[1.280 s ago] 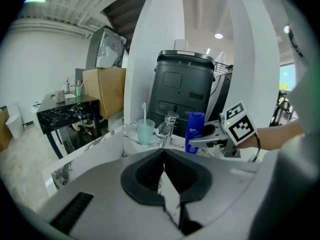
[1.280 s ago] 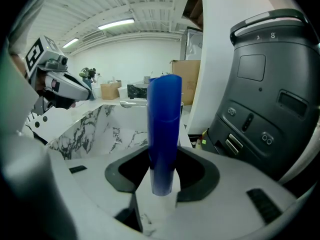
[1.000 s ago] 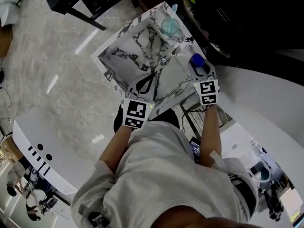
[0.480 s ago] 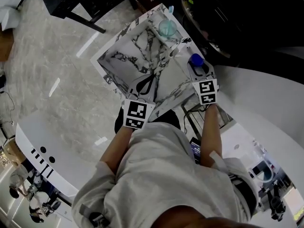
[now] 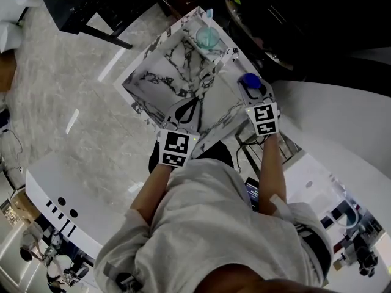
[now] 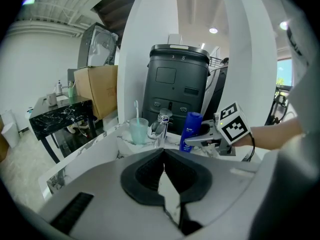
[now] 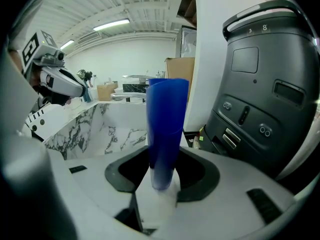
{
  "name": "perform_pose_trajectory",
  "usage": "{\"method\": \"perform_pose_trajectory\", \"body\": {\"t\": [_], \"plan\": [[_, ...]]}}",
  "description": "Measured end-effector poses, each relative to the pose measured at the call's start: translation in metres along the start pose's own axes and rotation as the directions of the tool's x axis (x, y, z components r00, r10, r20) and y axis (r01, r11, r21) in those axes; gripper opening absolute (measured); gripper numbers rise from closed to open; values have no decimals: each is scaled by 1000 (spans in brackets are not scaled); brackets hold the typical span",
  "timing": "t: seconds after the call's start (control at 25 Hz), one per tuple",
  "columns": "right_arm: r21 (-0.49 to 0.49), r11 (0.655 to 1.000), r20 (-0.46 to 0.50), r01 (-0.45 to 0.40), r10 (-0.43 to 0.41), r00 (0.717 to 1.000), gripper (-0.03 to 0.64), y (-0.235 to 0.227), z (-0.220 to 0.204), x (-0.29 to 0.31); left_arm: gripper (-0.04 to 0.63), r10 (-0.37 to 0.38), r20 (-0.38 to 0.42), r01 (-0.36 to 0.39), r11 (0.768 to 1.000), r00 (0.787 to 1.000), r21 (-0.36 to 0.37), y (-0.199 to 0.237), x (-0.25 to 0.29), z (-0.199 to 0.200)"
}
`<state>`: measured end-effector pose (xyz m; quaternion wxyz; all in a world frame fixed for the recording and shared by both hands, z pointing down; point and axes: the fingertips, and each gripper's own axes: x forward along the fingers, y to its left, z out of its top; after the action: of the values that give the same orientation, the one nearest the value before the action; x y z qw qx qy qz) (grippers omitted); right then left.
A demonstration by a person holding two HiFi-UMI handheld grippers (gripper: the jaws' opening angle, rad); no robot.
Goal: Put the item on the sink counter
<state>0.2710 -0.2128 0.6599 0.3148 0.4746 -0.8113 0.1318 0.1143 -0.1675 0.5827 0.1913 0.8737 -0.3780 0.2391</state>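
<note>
While the right gripper (image 7: pixel 162 181) is clamped on one blue bottle (image 7: pixel 165 124), holding it upright at the right edge of the marble sink counter (image 5: pixel 156 66), the left gripper (image 6: pixel 164 160) hovers at the near edge, jaws together and empty. Beyond stand one tap (image 6: pixel 161 125) and one green cup (image 6: pixel 138 132) holding one toothbrush (image 6: pixel 136 110). Whether the bottle's base touches the counter is unclear.

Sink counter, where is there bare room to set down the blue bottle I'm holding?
The back ledge right of the faucet, beneath the blue bottle in the right tool, looks bare. The narrow marble rim left of the cup is bare too. The far corner is crowded: the cup with a toothbrush stands close beside the faucet.
</note>
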Motion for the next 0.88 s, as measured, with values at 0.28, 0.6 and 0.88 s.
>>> {"method": "perform_pose_trajectory", "body": {"t": [0.28, 0.6, 0.88], "plan": [[11, 1000, 4, 9, -9, 1000, 159, 0, -1, -2, 11, -9, -3, 9, 1000, 1000, 12, -2, 0, 1], [28, 1000, 10, 13, -14, 1000, 160, -1, -3, -3, 11, -16, -8, 17, 1000, 1000, 18, -4, 0, -1], [41, 999, 16, 20, -21, 1000, 160, 0, -4, -5, 11, -25, -11, 25, 999, 1000, 24, -10, 0, -2]]}}
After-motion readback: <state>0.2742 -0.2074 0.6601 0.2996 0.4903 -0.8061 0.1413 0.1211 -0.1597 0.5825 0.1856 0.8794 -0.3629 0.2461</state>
